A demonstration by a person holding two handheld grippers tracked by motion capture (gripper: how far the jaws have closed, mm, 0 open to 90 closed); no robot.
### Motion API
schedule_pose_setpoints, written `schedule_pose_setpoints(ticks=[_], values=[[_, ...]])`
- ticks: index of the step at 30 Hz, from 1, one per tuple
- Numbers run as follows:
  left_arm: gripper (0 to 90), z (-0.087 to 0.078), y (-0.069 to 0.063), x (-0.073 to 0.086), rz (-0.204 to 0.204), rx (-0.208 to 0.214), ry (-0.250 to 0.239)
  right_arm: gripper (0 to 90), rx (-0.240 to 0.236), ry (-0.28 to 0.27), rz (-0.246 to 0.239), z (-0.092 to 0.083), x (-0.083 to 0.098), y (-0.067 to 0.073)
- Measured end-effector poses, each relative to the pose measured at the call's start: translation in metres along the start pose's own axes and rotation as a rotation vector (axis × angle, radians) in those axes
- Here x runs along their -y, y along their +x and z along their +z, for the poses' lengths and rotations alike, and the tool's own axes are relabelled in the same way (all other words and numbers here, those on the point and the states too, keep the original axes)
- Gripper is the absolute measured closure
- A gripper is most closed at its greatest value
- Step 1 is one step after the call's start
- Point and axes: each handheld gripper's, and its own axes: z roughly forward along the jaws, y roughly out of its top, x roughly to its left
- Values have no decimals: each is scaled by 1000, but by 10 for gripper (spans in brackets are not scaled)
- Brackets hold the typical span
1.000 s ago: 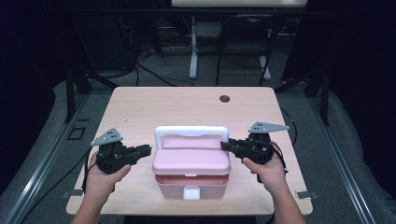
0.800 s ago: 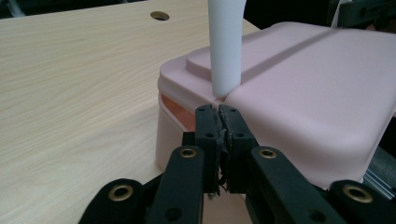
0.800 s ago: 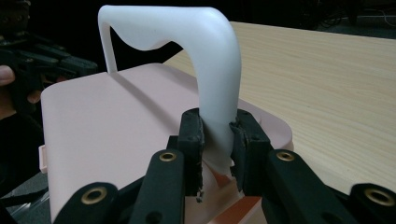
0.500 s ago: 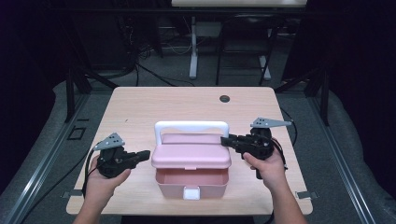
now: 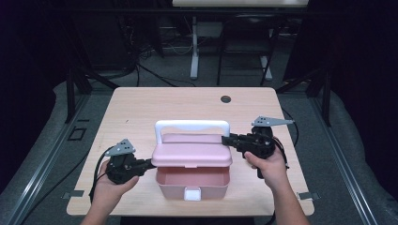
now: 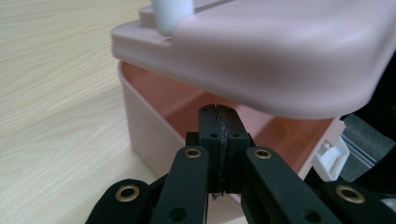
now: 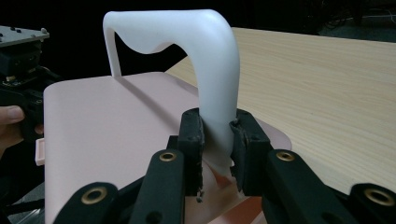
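Near the table's (image 5: 141, 108) front edge stands a pink box (image 5: 192, 180), its lid (image 5: 191, 154) lifted above it. The left gripper (image 6: 218, 122), jaws pressed together and holding nothing, reaches under the lid's left edge. Farther back, the right gripper (image 7: 215, 135) clamps the white handle (image 7: 212, 60).

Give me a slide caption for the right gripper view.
Right gripper clamps the white handle, lifting the pink box's lid.

The raised lid (image 5: 191, 154) hides the box's (image 5: 192, 180) rear interior.
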Motion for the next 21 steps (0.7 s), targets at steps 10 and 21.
schedule_pose_setpoints(ticks=[10, 21], values=[[897, 4, -10, -3, 32, 34, 17, 749, 4, 9, -2, 1, 2, 0], [897, 3, -16, -5, 50, 42, 12, 746, 4, 5, 7, 1, 3, -2]])
